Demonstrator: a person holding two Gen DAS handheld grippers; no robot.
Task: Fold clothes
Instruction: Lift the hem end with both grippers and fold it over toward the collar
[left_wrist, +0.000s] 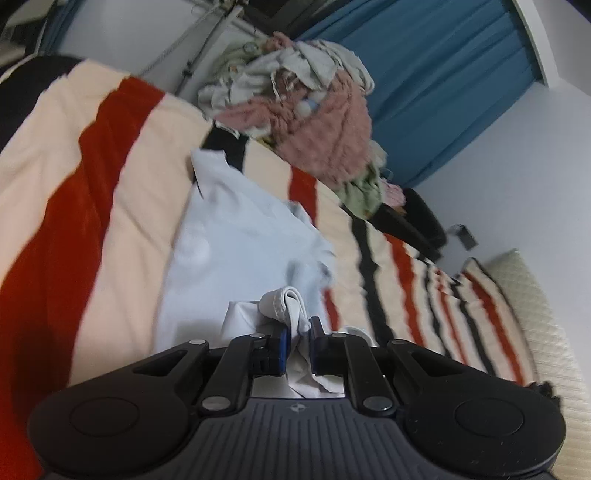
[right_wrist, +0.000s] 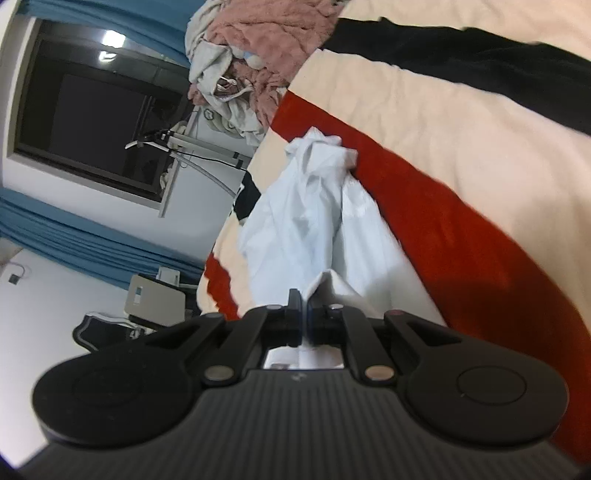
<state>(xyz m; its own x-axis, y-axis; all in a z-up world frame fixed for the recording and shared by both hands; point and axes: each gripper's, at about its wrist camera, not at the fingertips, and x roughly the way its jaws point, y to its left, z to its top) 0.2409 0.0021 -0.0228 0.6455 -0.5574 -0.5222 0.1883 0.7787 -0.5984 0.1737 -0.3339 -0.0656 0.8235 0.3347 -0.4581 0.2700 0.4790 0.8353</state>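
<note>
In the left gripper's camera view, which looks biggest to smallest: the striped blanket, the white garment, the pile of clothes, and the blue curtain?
1. Striped blanket, by far.
2. White garment, though nearness to the camera enlarges it.
3 and 4. Pile of clothes and blue curtain look about alike; both lie farther off, so I would not rank them.

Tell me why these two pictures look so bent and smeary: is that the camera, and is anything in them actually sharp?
Left wrist view: fisheye lens curves the striped blanket; white garment and laundry pile are motion-smeared, while the left gripper looks crisp. Right wrist view: tilted sideways, the dark window shows two lamp reflections; the garment is soft-edged, the right gripper sharp.
</note>
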